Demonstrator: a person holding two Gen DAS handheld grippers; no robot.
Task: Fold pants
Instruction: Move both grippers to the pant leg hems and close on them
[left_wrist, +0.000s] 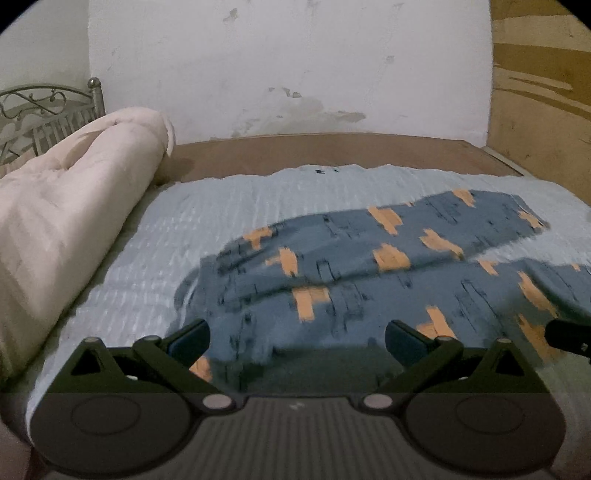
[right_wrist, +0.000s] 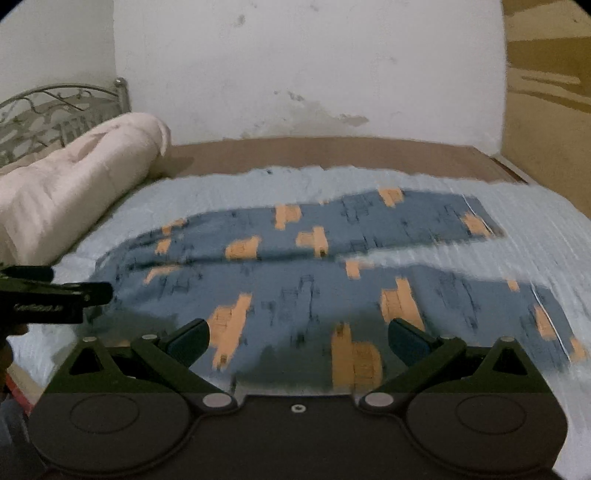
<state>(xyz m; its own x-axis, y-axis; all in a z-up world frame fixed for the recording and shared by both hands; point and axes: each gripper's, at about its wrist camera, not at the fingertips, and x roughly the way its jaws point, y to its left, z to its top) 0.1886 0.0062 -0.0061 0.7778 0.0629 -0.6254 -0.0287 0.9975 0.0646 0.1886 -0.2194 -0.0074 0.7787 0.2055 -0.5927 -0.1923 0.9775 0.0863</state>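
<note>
Blue pants (left_wrist: 332, 266) with orange patches lie spread on a light blue sheet (left_wrist: 155, 236), waist to the left and two legs running right. They also show in the right wrist view (right_wrist: 295, 280). My left gripper (left_wrist: 297, 338) is open and empty, just above the waist end. My right gripper (right_wrist: 299, 338) is open and empty, just above the near leg. The left gripper shows at the left edge of the right wrist view (right_wrist: 66, 295), and the right gripper's tip at the right edge of the left wrist view (left_wrist: 565, 336).
A rolled pale pink comforter (left_wrist: 66, 206) lies along the left of the bed. A metal headboard (left_wrist: 48, 107) stands behind it. Brown mattress (left_wrist: 332, 151) meets a white wall at the back, and a wooden panel (left_wrist: 543, 92) stands at right.
</note>
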